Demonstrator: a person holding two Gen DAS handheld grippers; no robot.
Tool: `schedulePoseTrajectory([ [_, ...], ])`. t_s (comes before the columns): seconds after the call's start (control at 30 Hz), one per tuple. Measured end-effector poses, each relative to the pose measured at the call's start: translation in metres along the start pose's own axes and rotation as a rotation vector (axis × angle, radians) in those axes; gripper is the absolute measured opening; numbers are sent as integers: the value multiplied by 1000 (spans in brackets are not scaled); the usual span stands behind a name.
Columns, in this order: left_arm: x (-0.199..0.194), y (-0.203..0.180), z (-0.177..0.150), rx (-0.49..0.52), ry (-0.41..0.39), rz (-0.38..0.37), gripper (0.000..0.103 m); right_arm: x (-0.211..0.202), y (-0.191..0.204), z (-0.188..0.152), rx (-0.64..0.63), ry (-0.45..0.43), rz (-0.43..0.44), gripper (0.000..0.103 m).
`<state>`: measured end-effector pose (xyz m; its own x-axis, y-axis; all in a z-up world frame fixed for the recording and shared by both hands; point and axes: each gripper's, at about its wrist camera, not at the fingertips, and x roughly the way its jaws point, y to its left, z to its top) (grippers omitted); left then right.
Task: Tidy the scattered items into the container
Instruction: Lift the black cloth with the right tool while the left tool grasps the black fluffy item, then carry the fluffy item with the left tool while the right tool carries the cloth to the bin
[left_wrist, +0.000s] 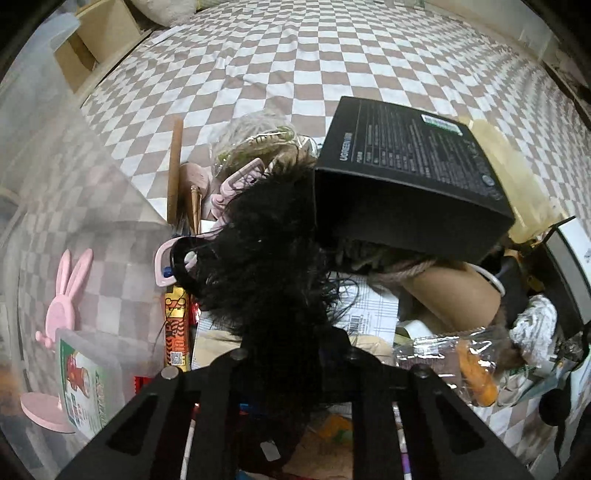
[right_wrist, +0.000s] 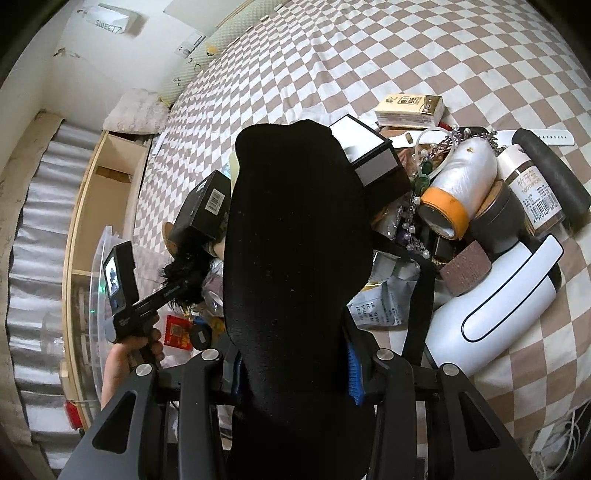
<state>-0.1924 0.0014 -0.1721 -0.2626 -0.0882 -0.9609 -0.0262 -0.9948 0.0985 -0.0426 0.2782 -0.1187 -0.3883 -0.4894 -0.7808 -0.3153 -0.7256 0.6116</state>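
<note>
My left gripper (left_wrist: 291, 354) is shut on a black fluffy feathery item (left_wrist: 266, 258), held over a pile of items; the same gripper and fluff show in the right wrist view (right_wrist: 184, 280). A black box (left_wrist: 402, 177) leans on the pile just to the right. My right gripper (right_wrist: 295, 365) is shut on a black sock (right_wrist: 295, 240) that stands up and hides the middle of its view. A clear plastic container (left_wrist: 44, 206) stands at the left, with a pink rabbit stand (left_wrist: 62, 306) seen through its wall; its rim shows in the right wrist view (right_wrist: 98, 266).
The pile lies on a checkered bedsheet (left_wrist: 295, 55): a white handheld appliance (right_wrist: 495, 306), an orange-capped plastic roll (right_wrist: 458, 188), a toothpick jar (right_wrist: 532, 188), a tissue pack (right_wrist: 410, 107), bead strings (right_wrist: 413, 221), a pink comb (left_wrist: 240, 181). A wooden shelf (right_wrist: 103, 192) runs along the left.
</note>
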Motion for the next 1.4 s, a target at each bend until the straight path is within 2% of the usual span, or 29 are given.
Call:
schedulePoseTrajectory([
  [0.1,-6,5,-3,-9,-15,9,14,0,-1,1,7,-2,8,42],
  [0.33,-31,20,-10,-44,-59,-31,10,-5,2,2,-1,-36,19,42],
  [0.67,-72,17,-26,-15,-114,-73,10,-12,11,1,21,-66,55,42],
  [1.23,-121,40,-40,-46,-269,-143,10,-23,45,-1,-4,-141,143,42],
  [1.4,-141,44,-42,-54,-336,-131,10,-29,50,2,-18,-184,149,42],
])
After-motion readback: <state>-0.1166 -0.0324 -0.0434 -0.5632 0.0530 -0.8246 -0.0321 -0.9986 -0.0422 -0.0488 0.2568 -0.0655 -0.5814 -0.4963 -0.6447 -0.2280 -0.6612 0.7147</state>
